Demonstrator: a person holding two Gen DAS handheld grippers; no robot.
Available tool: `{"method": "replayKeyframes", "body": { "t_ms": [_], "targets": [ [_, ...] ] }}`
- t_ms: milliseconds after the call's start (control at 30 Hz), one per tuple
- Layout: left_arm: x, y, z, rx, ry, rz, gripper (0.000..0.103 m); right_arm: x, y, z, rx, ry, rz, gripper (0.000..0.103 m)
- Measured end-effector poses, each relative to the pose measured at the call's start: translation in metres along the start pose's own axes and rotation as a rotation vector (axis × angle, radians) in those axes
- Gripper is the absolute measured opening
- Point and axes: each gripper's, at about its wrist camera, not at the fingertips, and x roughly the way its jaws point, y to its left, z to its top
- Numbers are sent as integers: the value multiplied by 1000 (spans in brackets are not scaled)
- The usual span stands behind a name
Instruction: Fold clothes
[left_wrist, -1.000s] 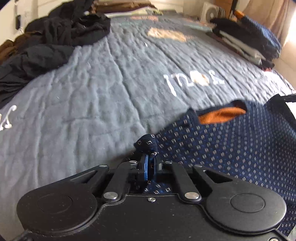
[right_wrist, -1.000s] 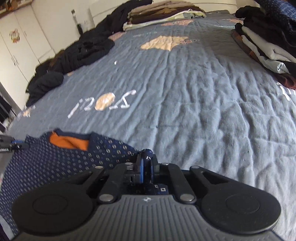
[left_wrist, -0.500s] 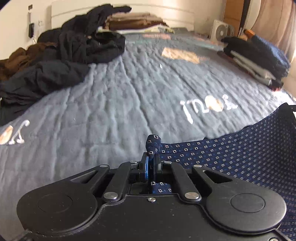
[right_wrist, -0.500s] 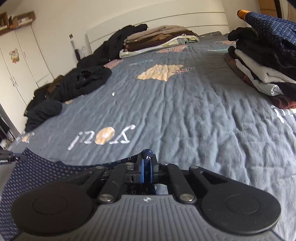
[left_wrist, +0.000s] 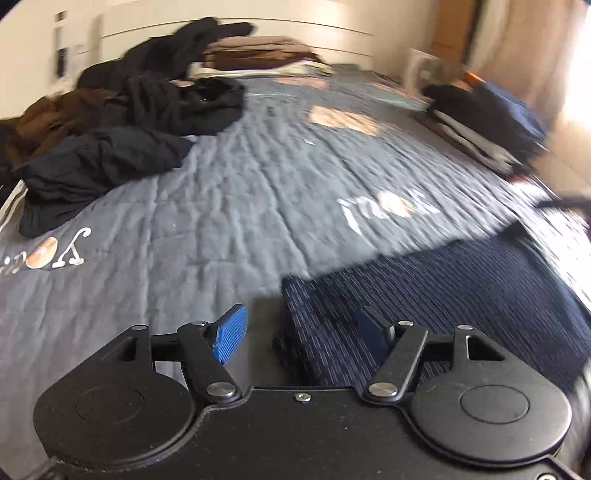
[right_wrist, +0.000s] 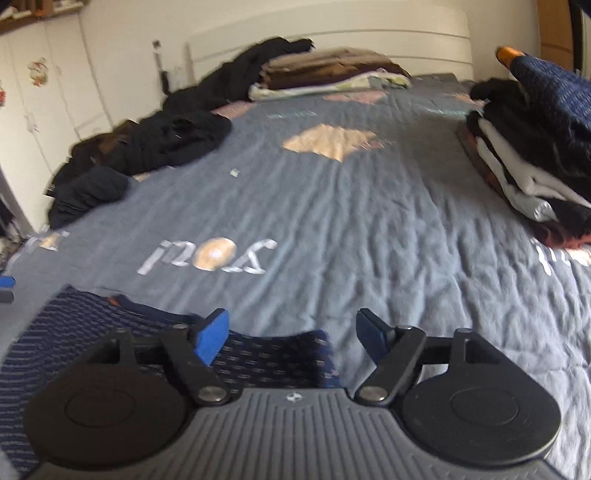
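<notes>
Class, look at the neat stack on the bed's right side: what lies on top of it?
A navy patterned garment tops the stack, an orange bit showing at its far end. Its underside is covered.

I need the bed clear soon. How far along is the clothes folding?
Done: two folded stacks, one at the headboard, one at the bed's right edge. In hand: the navy dotted garment lies folded on the grey quilt; the left hand-held gripper and right hand-held gripper are opening, pads off the cloth. Left: the dark unfolded heap.
</notes>
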Motion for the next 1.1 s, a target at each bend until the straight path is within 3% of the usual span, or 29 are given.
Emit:
{"method": "replayKeyframes", "body": {
  "t_ms": [233,333,400,500,633,733,800,1000,1100],
  "targets": [
    [-65,-21,-51,135,120,-160,64,-20,82,-11,-109,94,274,83],
    [-77,-22,-73,145,118,-200,64,-24,120,-22,-158,137,378,83],
    [-88,-15,-82,137,77,-182,61,-27,143,-31,-205,166,433,83],
    [-113,10,-83,91,-37,-97,61,-29,172,-40,-274,183,457,83],
    [-173,53,-64,1,-168,32,60,-21,194,-35,-262,176,470,83],
    [-209,64,-54,15,-125,35,62,-18,201,-30,-238,169,480,83],
    [-223,56,-58,63,-99,79,62,-19,203,-30,-228,161,484,83],
    [-225,37,-112,-1,-133,8,63,-28,210,-34,-201,142,483,83],
    [-205,33,-138,-71,-169,-77,62,-37,216,-34,-193,121,481,83]
  ]
}}
